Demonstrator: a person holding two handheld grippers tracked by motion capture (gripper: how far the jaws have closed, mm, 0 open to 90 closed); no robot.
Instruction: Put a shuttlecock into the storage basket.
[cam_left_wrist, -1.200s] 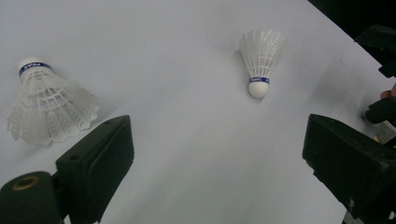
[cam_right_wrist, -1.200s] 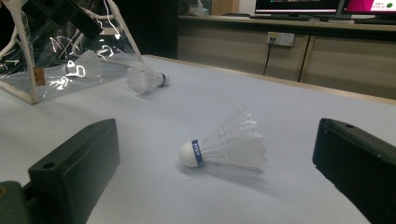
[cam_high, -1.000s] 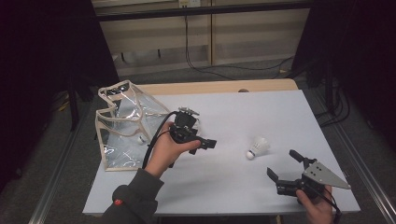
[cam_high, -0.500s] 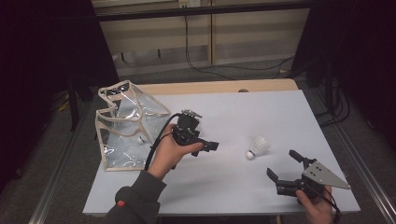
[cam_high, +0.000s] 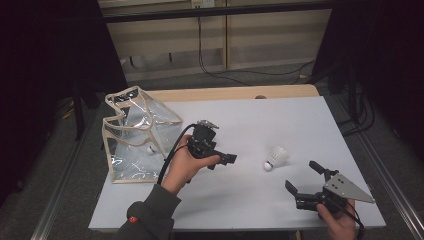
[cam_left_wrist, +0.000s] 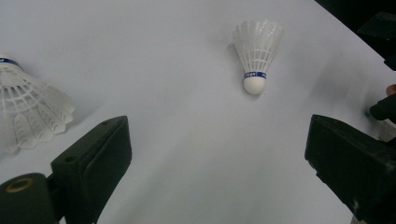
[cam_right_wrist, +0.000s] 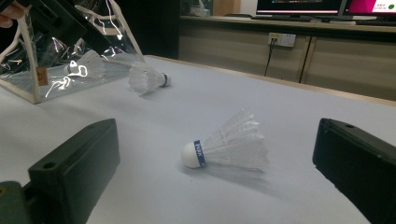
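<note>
The left hand-held gripper (cam_high: 223, 161) has edged away from the clear bag (cam_high: 137, 132), jaws wide and empty, toward the shuttlecock (cam_high: 276, 158) lying on the surface (cam_high: 300, 120); the right hand-held gripper (cam_high: 301, 182) waits open beside it

Open table (cam_high: 300, 120) round shuttlecock (cam_high: 276, 158) (bag (cam_high: 137, 135) leftward).

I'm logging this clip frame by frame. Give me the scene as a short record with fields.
surface: white table
bag: clear bag at the table's left, one shuttlecock inside
loose shuttlecocks: one lying between the tongs; another beside the bag
left tongs: open, empty, held above the table near the bag
right tongs: open, empty, pointed at the middle shuttlecock
contact: neither tongs touch a shuttlecock
</note>
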